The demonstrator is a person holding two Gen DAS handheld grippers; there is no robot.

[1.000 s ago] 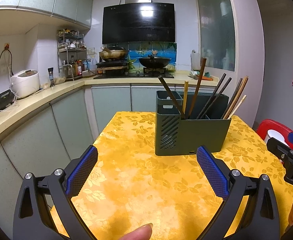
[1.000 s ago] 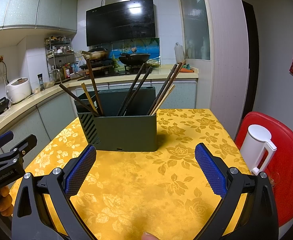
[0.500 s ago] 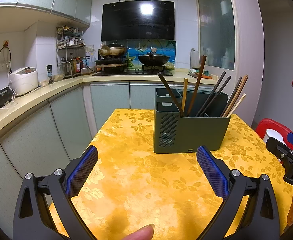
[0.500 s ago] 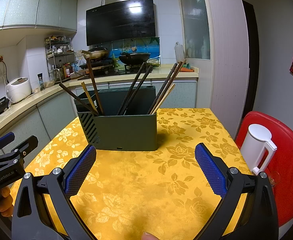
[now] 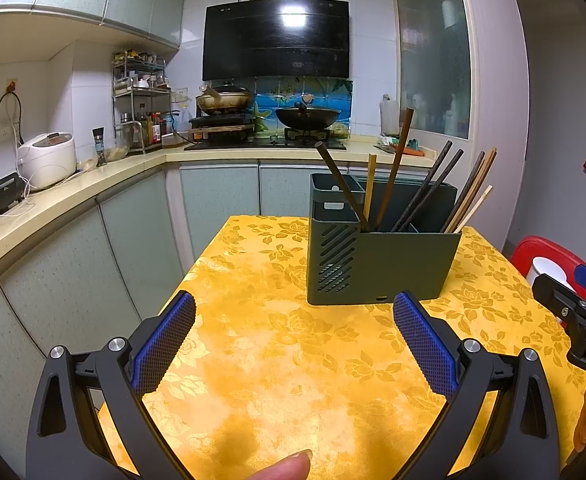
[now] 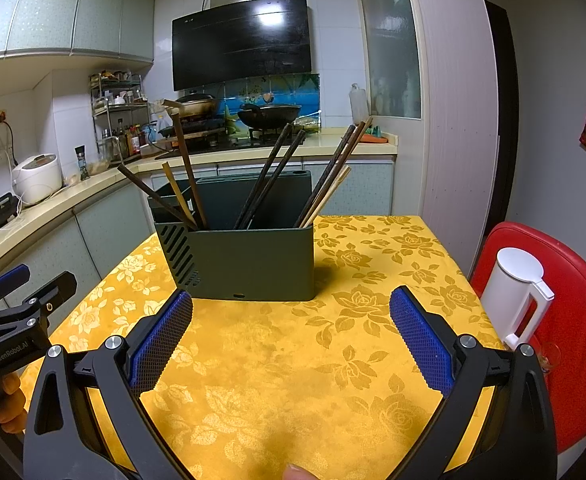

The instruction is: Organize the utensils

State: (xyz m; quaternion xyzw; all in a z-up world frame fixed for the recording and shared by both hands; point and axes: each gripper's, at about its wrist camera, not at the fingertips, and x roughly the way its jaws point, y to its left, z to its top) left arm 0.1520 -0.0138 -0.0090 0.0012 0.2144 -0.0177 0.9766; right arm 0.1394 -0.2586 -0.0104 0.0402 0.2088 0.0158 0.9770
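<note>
Nearest, bottom of frame: left gripper (image 5: 293, 338) w/ fingers (image 5: 164, 342) spread wide, nothing between. Right gripper (image 6: 291, 334) same, fingers (image 6: 423, 342) wide apart, empty. Both hover over the yellow floral cloth on the worktop (image 5: 285, 364), short of the holder.

Risks, judged from here:
- Sticks lean at mixed angles, tops fanned out. Fingers coming in from above could catch a neighbour & lever it out or flick it onto the cloth.
- Thin round shafts vs wide pads: pinching off-centre likely lets one roll or swivel.
- Holder is unrestrained; a sideways tug on a wedged stick may slide or tip it. Cloth could shift too.
- Kettle (image 6: 513, 296) on red stool (image 6: 573, 320), right edge of right view, just beside the worktop: a wide right-hand swing might knock it.

Mid-frame: dark green utensil holder (image 5: 381, 256), centre-right in left view, centre in right view. Boxy, slotted vent on its left end, compartments inside. Chopsticks (image 6: 269, 176) stand in three loose bunches: mixed dark & pale at left end, dark pair in middle, brown/pale bunch at right end (image 5: 473, 192). Which divider holds which: can't tell.

Far: stove w/ wok (image 5: 307, 117).
</note>
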